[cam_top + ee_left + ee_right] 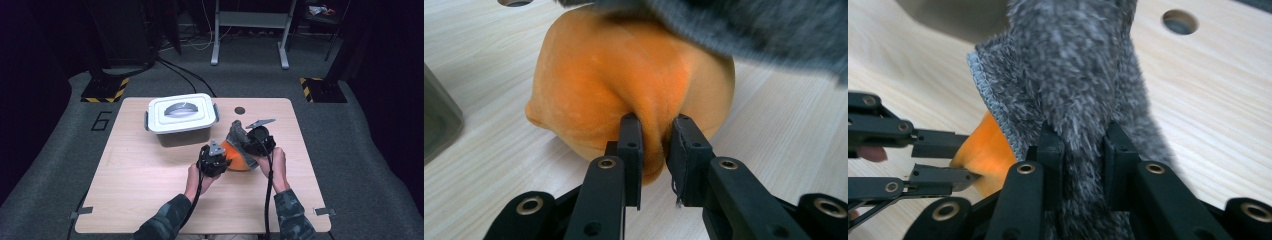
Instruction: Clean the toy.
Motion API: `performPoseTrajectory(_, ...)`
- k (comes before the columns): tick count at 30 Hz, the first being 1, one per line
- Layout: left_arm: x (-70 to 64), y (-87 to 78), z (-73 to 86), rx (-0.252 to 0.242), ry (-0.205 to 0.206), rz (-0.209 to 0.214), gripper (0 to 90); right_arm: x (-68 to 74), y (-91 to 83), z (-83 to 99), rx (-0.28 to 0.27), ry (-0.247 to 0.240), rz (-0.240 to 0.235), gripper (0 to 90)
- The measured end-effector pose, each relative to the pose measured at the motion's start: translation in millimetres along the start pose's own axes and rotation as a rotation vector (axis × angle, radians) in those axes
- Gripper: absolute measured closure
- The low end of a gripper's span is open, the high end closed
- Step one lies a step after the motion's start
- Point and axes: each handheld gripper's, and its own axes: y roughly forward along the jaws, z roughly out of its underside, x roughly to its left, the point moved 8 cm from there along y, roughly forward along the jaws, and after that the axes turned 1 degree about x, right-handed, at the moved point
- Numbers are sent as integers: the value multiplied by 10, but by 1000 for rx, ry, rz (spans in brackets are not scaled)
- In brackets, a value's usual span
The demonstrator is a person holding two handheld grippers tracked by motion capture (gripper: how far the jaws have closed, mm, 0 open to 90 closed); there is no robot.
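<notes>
Left gripper (214,161): its 2 black jaws pinch a fold of the orange cloth (624,85), drawn close with the fabric bunched between them
Right gripper (259,139): its 2 jaws are pressed onto the grey fuzzy cloth (1073,65), which rises between them and drapes up over the orange cloth
Orange cloth: sits on the wooden table (150,200), right of centre, between the 2 grippers; the grey cloth touches it from above and behind
Grey cloth edge: a stitched light-grey hem runs down its left side in the right gripper view, just above the orange cloth
White-lidded box (182,119): stands at the table's far edge, left of centre, near the cloths but apart from them; grey handle on its lid, side clasps
Round hole (240,110): in the tabletop near the far edge, just behind the grey cloth
Open room: bare wood to the left of the left gripper, along the near edge and to the right of the right gripper
Table edges: the cloths lie well in from the near, left and right edges
Writing: a grey "6" (102,120) on the floor beside the table's far left corner; no brand can be read
</notes>
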Motion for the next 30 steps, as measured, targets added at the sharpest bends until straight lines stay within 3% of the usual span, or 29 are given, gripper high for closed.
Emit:
performPoseTrajectory(3, 6, 0, 3, 2, 1, 0, 765, -3, 53, 15, 12, -18, 24, 741)
performPoseTrajectory(10, -3, 7, 0, -3, -4, 2, 765, -116, 33, 77, 29, 9, 52, 741)
performPoseTrajectory(18, -8, 16, 8, -10, -14, 11, 765, -415, 80, 342, 71, 99, 98, 738)
performPoseTrajectory(24, 1, 19, 14, -8, -9, 7, 765, -519, 168, 491, 111, 149, 109, 738)
performPoseTrajectory(30, 1, 18, 14, -6, -9, 1, 764, -608, 309, 631, 160, 167, 130, 740)
